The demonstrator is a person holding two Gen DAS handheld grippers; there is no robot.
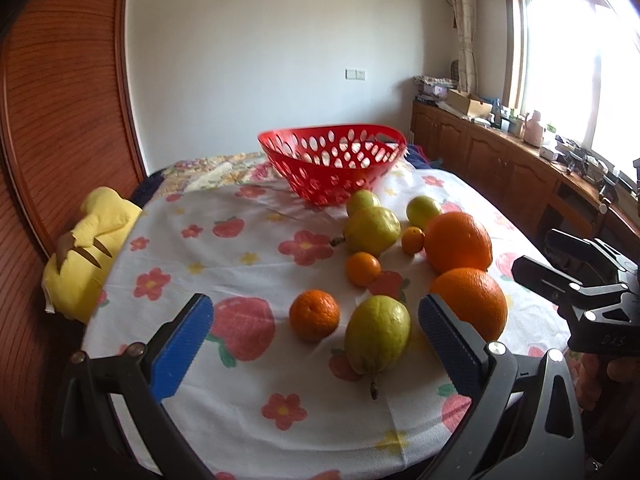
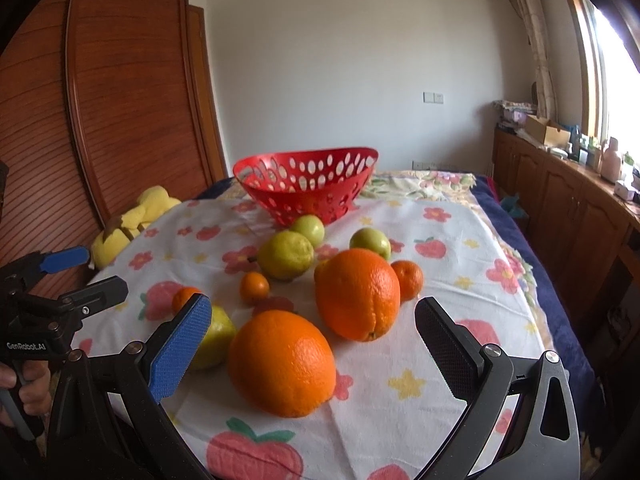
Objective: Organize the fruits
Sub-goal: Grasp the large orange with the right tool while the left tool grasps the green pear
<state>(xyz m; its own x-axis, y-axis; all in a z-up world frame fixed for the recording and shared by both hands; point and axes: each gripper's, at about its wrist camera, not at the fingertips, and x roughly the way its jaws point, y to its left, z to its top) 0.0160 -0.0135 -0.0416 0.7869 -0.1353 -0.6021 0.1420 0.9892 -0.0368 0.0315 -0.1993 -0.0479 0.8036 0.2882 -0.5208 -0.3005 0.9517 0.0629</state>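
A red perforated basket [image 1: 334, 162] [image 2: 306, 186] stands empty at the far side of the flowered cloth. In front of it lie two large oranges [image 1: 458, 242] [image 2: 282, 364], three small tangerines [image 1: 315, 314], two yellow-green pears [image 1: 376, 334] [image 2: 285, 255] and two small green fruits [image 1: 423, 210] [image 2: 370, 242]. My left gripper [image 1: 316, 338] is open, its jaws either side of the near tangerine and near pear, above the cloth. My right gripper [image 2: 314, 338] is open, with the near orange between its jaws, not touching.
A yellow plush toy [image 1: 90, 248] [image 2: 132, 224] lies at the cloth's left edge by a wooden wardrobe [image 2: 120, 100]. Wooden cabinets [image 1: 500, 160] with clutter run along the right under a window. The cloth [image 1: 240, 264] covers a bed-like surface.
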